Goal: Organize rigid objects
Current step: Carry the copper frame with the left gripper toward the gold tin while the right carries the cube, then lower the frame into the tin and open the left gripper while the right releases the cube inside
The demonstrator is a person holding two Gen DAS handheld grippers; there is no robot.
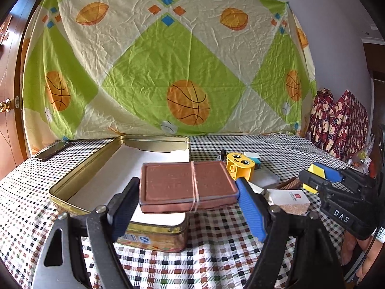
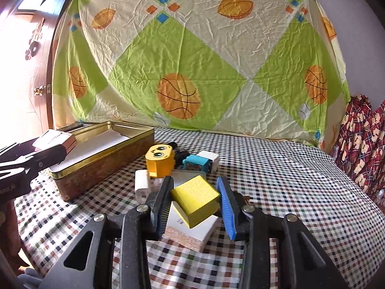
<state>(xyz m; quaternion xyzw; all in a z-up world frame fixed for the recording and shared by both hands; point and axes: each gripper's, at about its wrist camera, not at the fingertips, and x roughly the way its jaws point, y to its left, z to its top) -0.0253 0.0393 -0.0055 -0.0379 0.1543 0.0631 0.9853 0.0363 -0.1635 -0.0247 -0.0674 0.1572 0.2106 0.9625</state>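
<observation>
Both grippers were loaded — the left gripper [image 1: 189, 190] clamped the brown case [image 1: 187, 184] by its short ends, long axis crosswise, just above the open tin's [image 1: 81, 175] near corner, while the right gripper [image 2: 196, 201] pinched a yellow block [image 2: 196, 198] well right of it

The brown case [image 1: 187, 185] hides the tin's [image 1: 91, 168] near right corner. A yellow block [image 2: 196, 198] covers most of the white box [image 2: 192, 231] beneath it. A dark item [image 2: 179, 155] behind the yellow face toy [image 2: 160, 160] is too hidden to identify. The flat dark object [image 1: 51, 153] at the table's far left is too small to tell.
</observation>
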